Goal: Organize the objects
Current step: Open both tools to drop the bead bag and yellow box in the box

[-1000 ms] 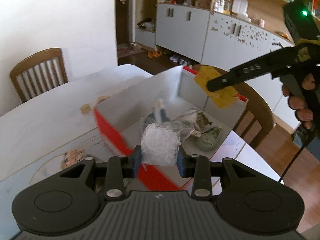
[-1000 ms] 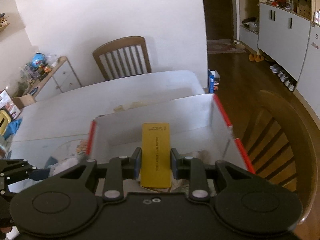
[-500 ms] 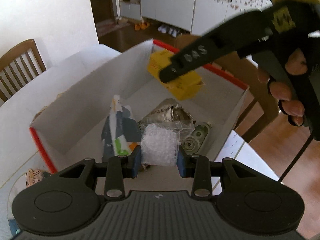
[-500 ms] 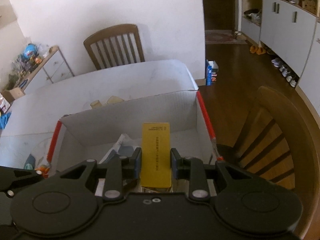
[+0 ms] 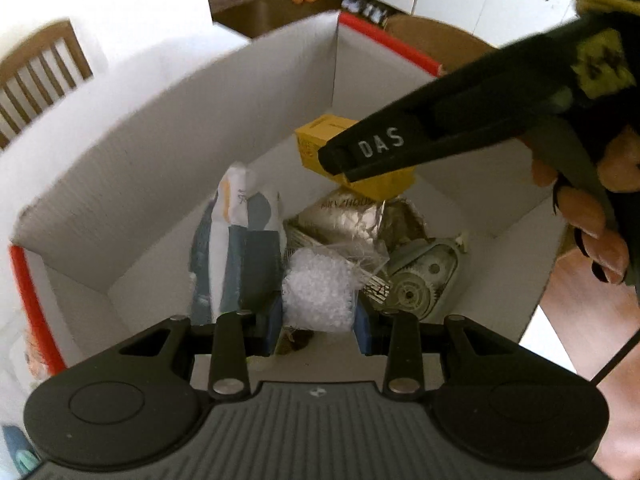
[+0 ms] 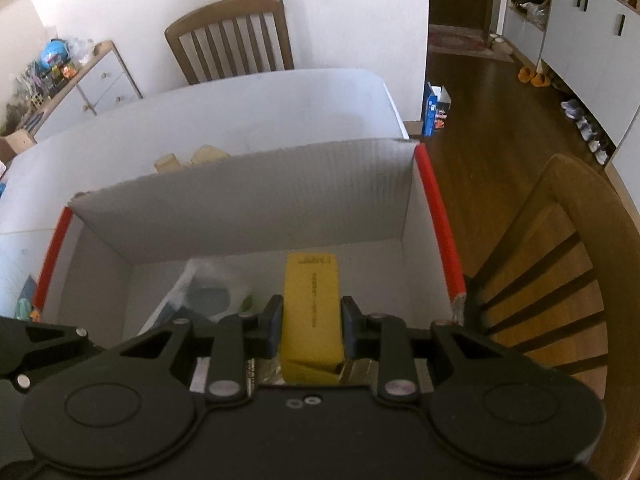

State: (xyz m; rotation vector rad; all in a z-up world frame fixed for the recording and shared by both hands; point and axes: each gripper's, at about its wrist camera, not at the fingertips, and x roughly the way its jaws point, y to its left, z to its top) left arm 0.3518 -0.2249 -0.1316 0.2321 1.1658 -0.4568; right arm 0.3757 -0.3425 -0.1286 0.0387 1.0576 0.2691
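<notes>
left wrist view: my left claw (image 5: 318,320) pinches a clear bag of white pellets (image 5: 318,294), low inside the white box (image 5: 120,168).
right wrist view: my right claw (image 6: 312,326) clamps a yellow carton (image 6: 312,304) between its pads, over the box's (image 6: 248,204) inside, nearer the right, red-edged wall.
carton from the left: yellow carton (image 5: 352,160) hangs above a silver foil pack (image 5: 352,220); a hand (image 5: 592,208) grips the claw's handle.
box contents: blue-and-white pouch (image 5: 236,248) at left, foil pack in the middle, grey tape dispenser (image 5: 420,284) at right.
surroundings: box sits on a white tabletop (image 6: 240,108); a wooden chair (image 6: 232,36) behind, another (image 6: 560,260) at right.
</notes>
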